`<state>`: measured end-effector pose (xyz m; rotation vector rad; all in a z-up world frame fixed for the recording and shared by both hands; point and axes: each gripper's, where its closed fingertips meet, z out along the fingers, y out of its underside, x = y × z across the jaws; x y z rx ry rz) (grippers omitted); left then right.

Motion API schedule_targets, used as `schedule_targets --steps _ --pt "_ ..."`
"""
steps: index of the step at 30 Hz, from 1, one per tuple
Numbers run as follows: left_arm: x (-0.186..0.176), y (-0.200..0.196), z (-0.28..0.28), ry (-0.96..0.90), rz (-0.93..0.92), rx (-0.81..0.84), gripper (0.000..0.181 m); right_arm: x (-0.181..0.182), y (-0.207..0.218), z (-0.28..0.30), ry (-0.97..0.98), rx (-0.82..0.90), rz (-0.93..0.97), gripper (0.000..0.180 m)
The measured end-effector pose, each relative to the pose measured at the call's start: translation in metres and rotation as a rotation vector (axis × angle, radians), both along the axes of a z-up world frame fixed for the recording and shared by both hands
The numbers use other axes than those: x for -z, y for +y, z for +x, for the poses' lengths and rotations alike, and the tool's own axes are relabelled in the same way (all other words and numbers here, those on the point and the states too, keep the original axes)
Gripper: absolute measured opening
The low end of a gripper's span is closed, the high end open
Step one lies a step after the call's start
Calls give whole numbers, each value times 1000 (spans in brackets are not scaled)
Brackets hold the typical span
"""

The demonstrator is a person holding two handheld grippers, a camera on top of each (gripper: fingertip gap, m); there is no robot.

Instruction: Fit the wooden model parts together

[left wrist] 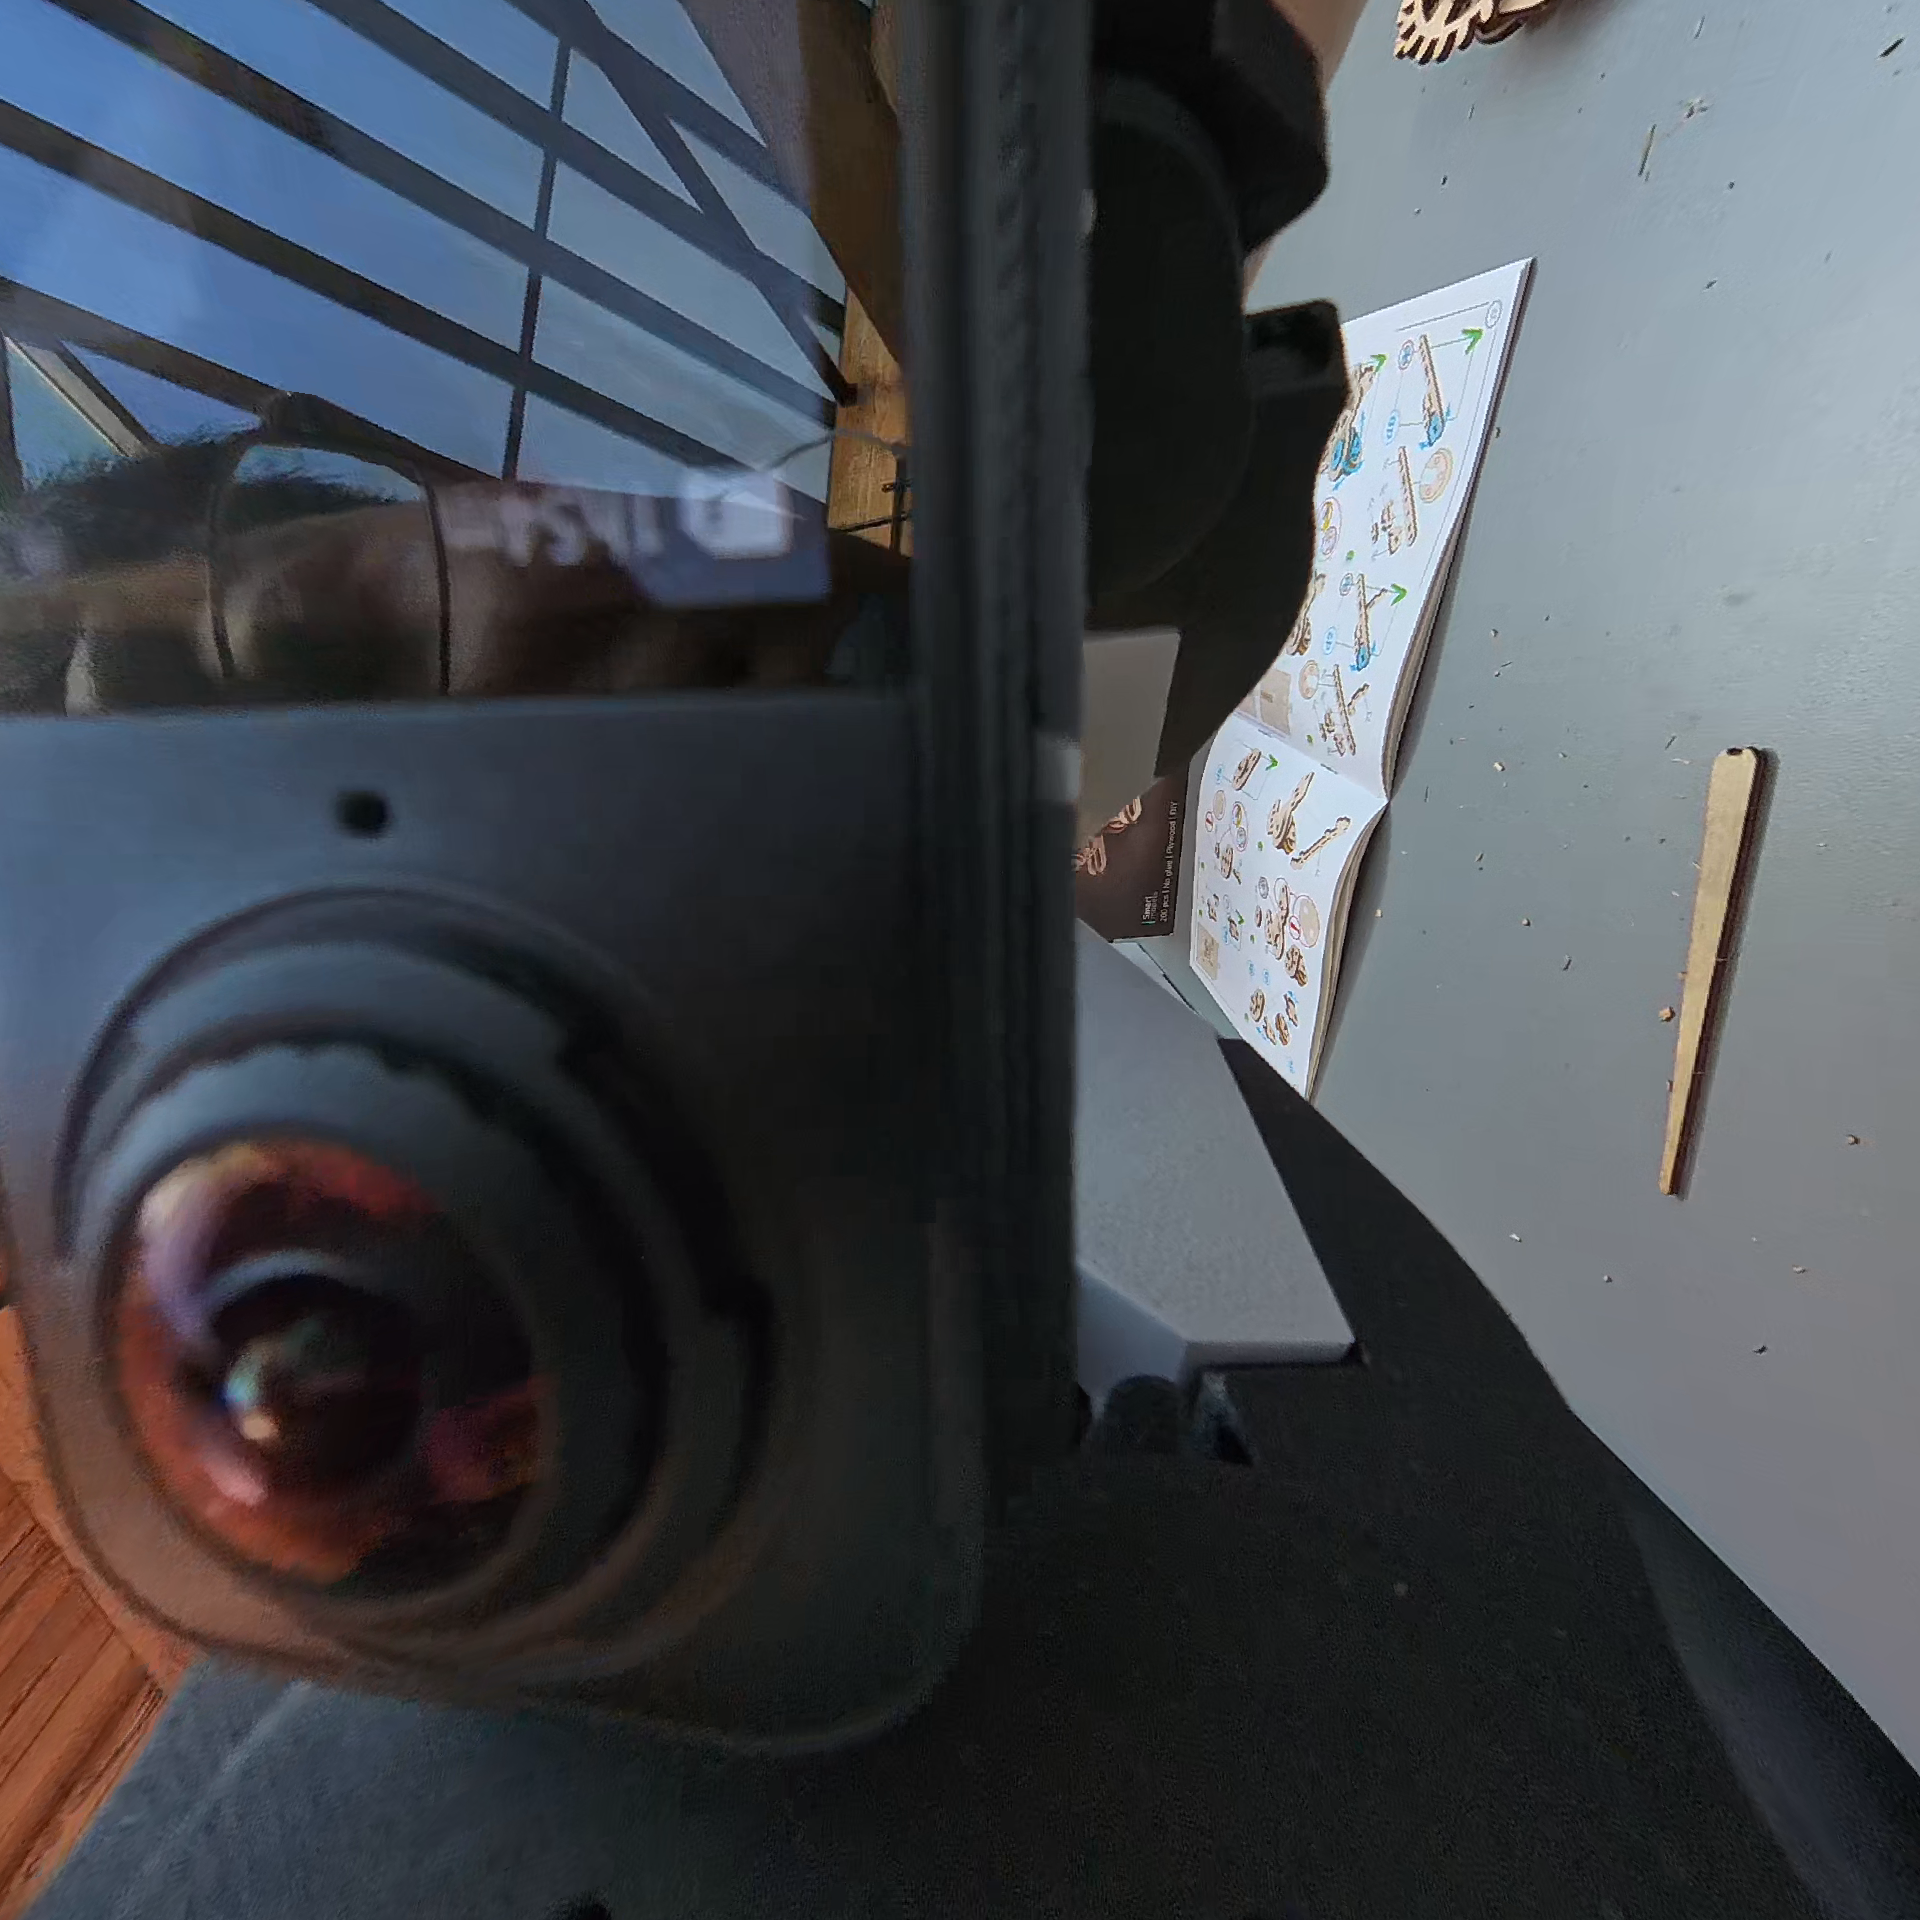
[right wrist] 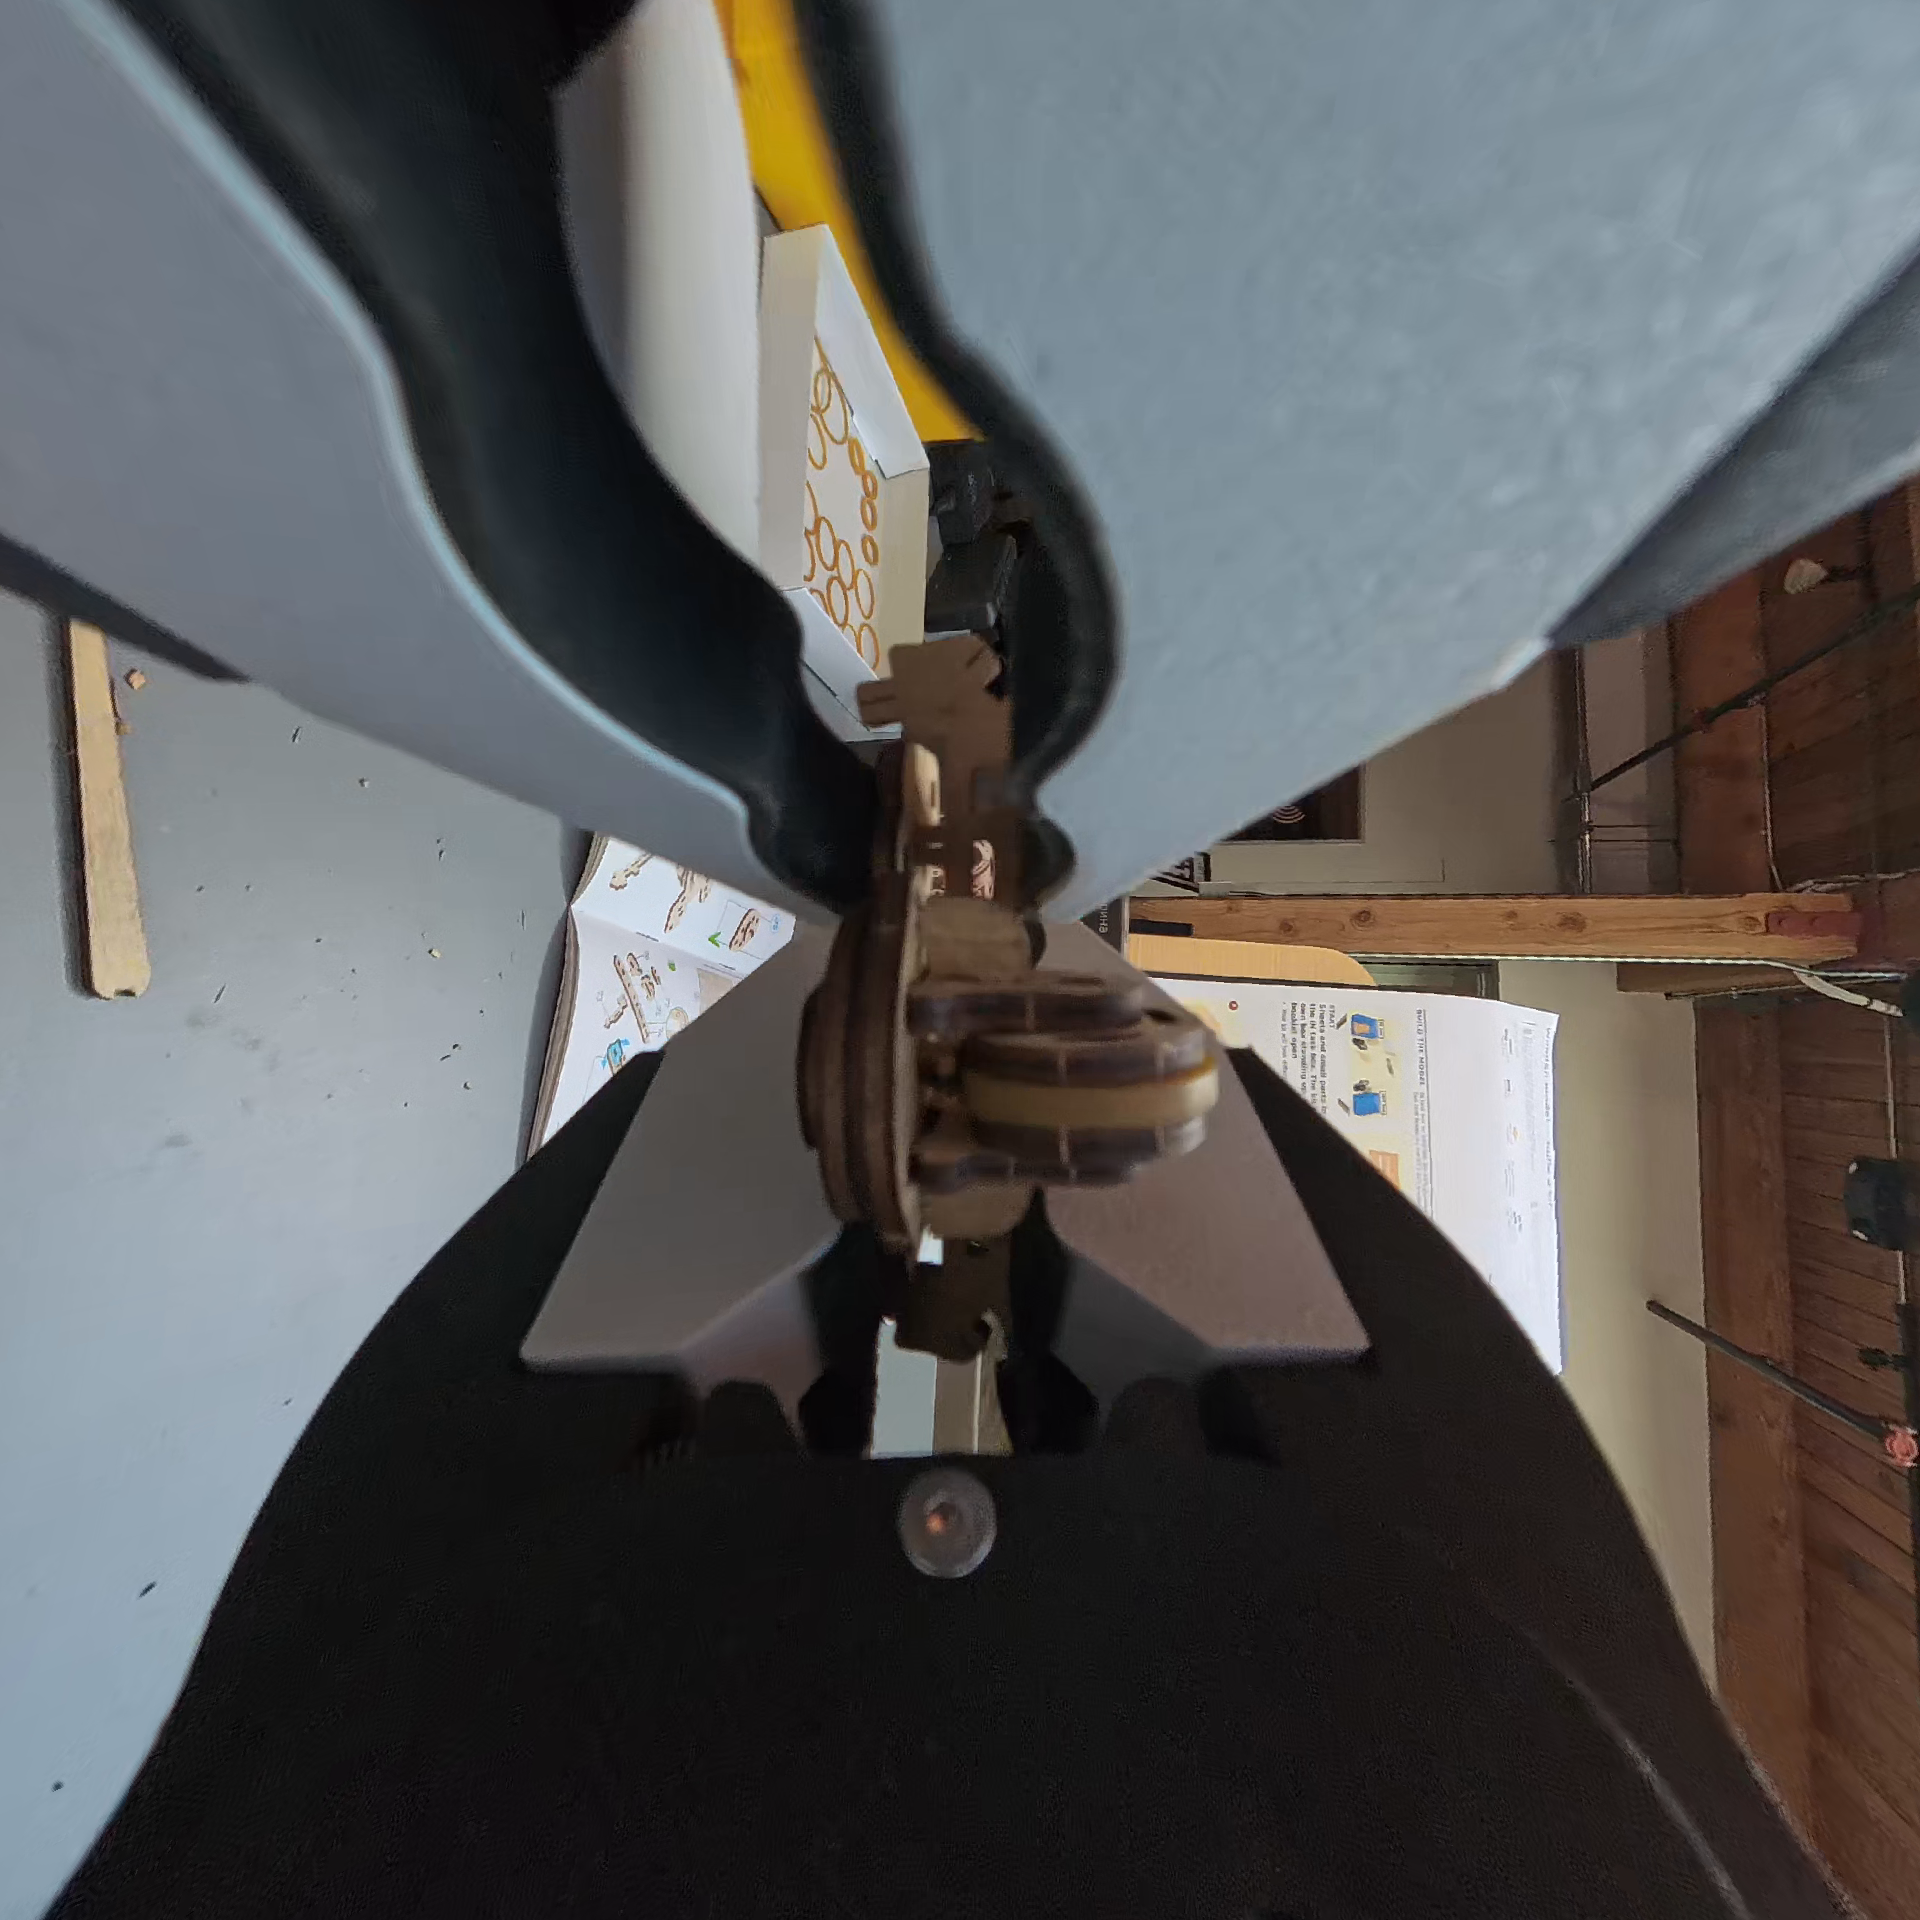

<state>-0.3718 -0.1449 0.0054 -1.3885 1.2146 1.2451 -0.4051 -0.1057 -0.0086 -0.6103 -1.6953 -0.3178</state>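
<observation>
In the right wrist view a small wooden model of stacked gear-like discs on a flat notched piece hangs between both grippers. My right gripper is shut on its lower end. My left gripper comes in from the top, and its black pads pinch the model's cross-shaped upper end. In the left wrist view the right gripper's camera fills the left half. Only one grey finger of my left gripper shows there, and the model is hidden.
A wooden stick lies on the grey table, also seen in the right wrist view. An open instruction booklet lies nearby. A white box of wooden rings and a printed sheet lie beyond. Across from one pair of fingers to the other is roughly 5 cm.
</observation>
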Motion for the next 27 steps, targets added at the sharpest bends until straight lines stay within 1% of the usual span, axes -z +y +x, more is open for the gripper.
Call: schedule_targets --steps 1,2,3,4,6,9,10,11,12,13,14,16,17,18,20,22,23,24,25,26,27 --pt "0 0 0 -9 -7 6 88 0 0 0 -17 -5 21 20" --pt "-1 0 1 -15 -10 13 96 -2 0 0 -8 -12 31 21" --pt "-1 0 2 -16 -16 17 92 0 -2 0 -16 -30 7 20" --pt "0 -1 3 -13 -23 19 94 2 -3 1 -32 -41 -13 22" --pt "-1 -1 3 0 -23 19 100 2 1 3 -51 -29 23 25" --pt "0 0 5 56 -9 15 97 6 4 3 -79 -26 58 24" --pt "1 0 5 74 -7 10 80 8 5 3 -85 -20 51 23" --pt "2 1 4 84 -2 8 87 9 7 4 -88 -13 48 22" --pt "2 1 4 86 2 8 100 8 8 4 -82 -6 56 21" --pt "2 1 4 81 1 9 101 7 8 4 -80 -1 63 20" --pt "2 1 4 74 0 9 87 6 8 4 -72 3 58 19" --pt "1 0 4 69 2 9 99 4 6 3 -58 -7 53 18" --pt "1 0 4 67 2 9 73 3 6 3 -46 -11 56 16" --pt "1 0 4 67 -4 8 90 3 6 3 -46 -15 54 15" --pt "3 0 4 67 -11 5 87 5 7 2 -51 -10 55 14" --pt "4 0 3 71 -8 6 90 5 7 2 -46 -12 51 15" --pt "3 0 3 63 -10 8 92 5 6 1 -44 -17 40 17" --pt "3 -1 3 46 -16 11 88 5 5 0 -47 -24 40 18" --pt "2 -1 3 23 -20 15 96 2 5 0 -36 -28 59 20" --pt "0 -1 3 0 -25 18 99 -3 5 -1 -13 -28 78 23" --pt "0 -1 3 -35 -41 22 95 -7 6 0 11 -24 81 29"
